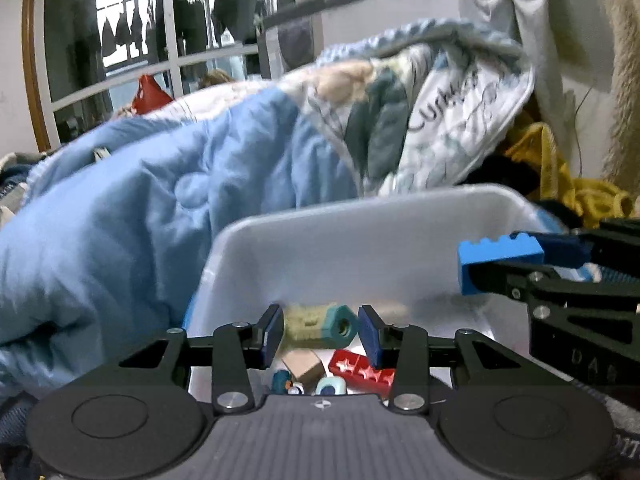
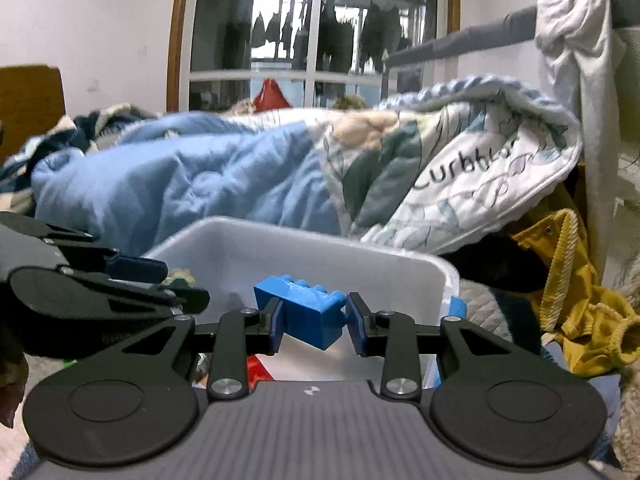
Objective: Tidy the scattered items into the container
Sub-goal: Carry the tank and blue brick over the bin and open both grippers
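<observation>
A white plastic bin [image 1: 360, 248] sits on the bed; it also shows in the right wrist view [image 2: 304, 256]. My left gripper [image 1: 322, 330] is over the bin, shut on a cream and teal toy bolt [image 1: 320, 326]. Below it in the bin lie a red brick [image 1: 364, 370], a tan wooden block [image 1: 304, 366] and small teal pieces [image 1: 330, 386]. My right gripper [image 2: 314, 322] is shut on a blue toy brick [image 2: 304, 312] above the bin's near side. The blue brick also shows in the left wrist view [image 1: 500, 262].
A light blue quilt [image 1: 140, 208] is heaped behind and left of the bin, with a patterned blanket [image 2: 460, 168] to the right. Yellow clothing [image 2: 576, 300] and a dark garment [image 2: 496, 264] lie at the right. A grey rail [image 2: 460, 44] with a white cloth stands behind.
</observation>
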Motion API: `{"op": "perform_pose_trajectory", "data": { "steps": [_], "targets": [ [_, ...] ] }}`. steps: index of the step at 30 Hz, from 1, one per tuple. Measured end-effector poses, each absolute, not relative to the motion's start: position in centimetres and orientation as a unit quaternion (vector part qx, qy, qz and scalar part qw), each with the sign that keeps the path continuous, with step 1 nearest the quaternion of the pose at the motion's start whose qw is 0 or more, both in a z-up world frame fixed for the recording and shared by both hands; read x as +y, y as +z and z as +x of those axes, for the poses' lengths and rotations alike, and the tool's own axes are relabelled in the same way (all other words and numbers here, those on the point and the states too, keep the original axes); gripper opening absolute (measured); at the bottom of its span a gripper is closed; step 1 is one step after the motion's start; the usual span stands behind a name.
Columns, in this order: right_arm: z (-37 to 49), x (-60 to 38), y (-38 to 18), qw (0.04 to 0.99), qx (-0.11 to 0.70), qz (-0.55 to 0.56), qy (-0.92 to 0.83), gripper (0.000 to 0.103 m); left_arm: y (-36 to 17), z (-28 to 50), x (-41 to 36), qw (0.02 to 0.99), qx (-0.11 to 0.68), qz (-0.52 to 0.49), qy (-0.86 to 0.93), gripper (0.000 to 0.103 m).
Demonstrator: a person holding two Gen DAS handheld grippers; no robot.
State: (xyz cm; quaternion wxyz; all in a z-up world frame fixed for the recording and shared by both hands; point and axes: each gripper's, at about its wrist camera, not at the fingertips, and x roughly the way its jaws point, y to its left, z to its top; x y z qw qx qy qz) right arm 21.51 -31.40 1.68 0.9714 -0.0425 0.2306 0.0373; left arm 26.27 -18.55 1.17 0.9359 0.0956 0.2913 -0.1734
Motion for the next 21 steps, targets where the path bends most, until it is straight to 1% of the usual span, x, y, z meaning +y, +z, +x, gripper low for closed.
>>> {"op": "perform_pose_trajectory", "data": {
  "steps": [1,2,3,5,14,21],
  "targets": [
    [21.7,-31.5,1.5,0.970,0.235,-0.040,0.037,0.040,1.0,26.2,-18.5,0.936,0.291,0.093,-0.174,0.064],
    [21.8,-31.5,1.4,0.970,0.238,-0.039,0.036,0.048,0.9,26.0,-18.4,0.937,0.288,0.091,-0.175,0.065],
    [21.7,-31.5,1.3,0.970,0.238,-0.042,0.033,0.052,0.9,25.9,-18.4,0.938,0.286,0.094,-0.174,0.065],
    [21.5,-31.3,1.1,0.970,0.238,-0.050,0.029,0.054,1.1,25.6,-18.2,0.938,0.284,0.094,-0.175,0.065],
    [19.5,-30.2,2.6,0.975,0.214,-0.046,0.032,0.054,3.2,23.1,-16.3,0.946,0.258,0.092,-0.176,0.065],
    [16.9,-27.3,3.7,0.977,0.199,-0.055,0.056,0.054,3.1,18.9,-11.2,0.953,0.250,0.071,-0.152,0.070]
  ]
}}
